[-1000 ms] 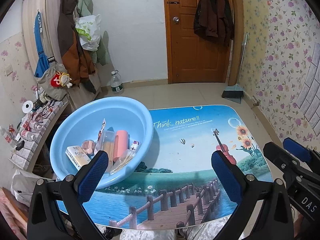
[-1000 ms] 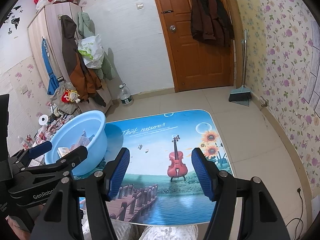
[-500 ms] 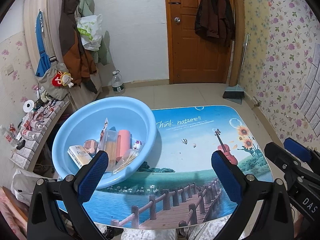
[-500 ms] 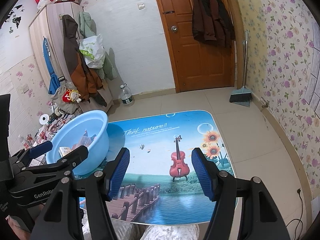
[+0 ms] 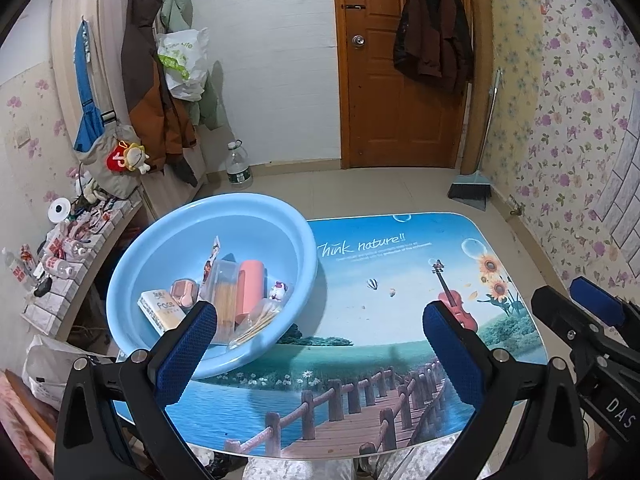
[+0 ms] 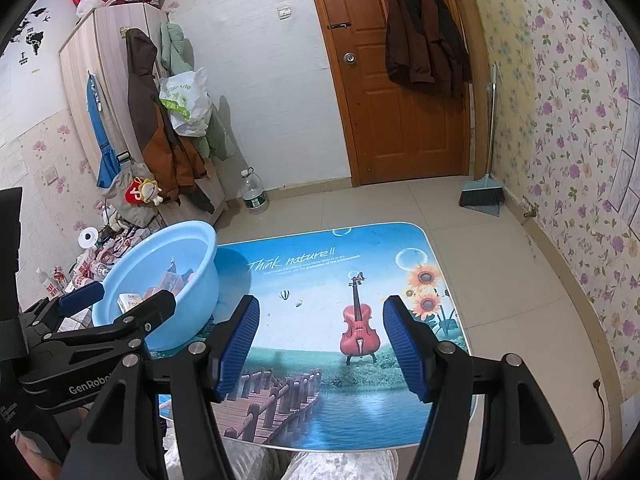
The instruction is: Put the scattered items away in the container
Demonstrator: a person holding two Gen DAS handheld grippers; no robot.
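Basin (image 5: 276, 224), light blue and round, sat on the left end of the worktop (image 5: 400, 280), its rim overhanging the left edge. That worktop carried a printed landscape of a wooden bridge, a violin, sunflowers and the words "Think nature!!", and outside the basin its surface showed only the print. Inside the basin lay the gathered items in a loose heap: a pink cylinder (image 5: 252, 288) and a clear box of thin sticks (image 5: 225, 300) side by side in the middle, a white tissue pack (image 5: 162, 310) towards the left wall, a small round pinkish case (image 5: 185, 293) just beside it, a little white figurine (image 5: 279, 291) to the right of the cylinder, and a clear bag of swabs (image 5: 256, 322) at the near side.

Left tongs (image 5: 320, 336) hung over the near edge of the worktop with the blue pads (image 5: 186, 352) standing wide apart, nothing between them, the left pad in front of the basin's near rim. Right tongs (image 6: 320, 350) hung over the near right part of the worktop, likewise parted and empty, framing the printed violin. Each pair showed at the margin of the other's view.
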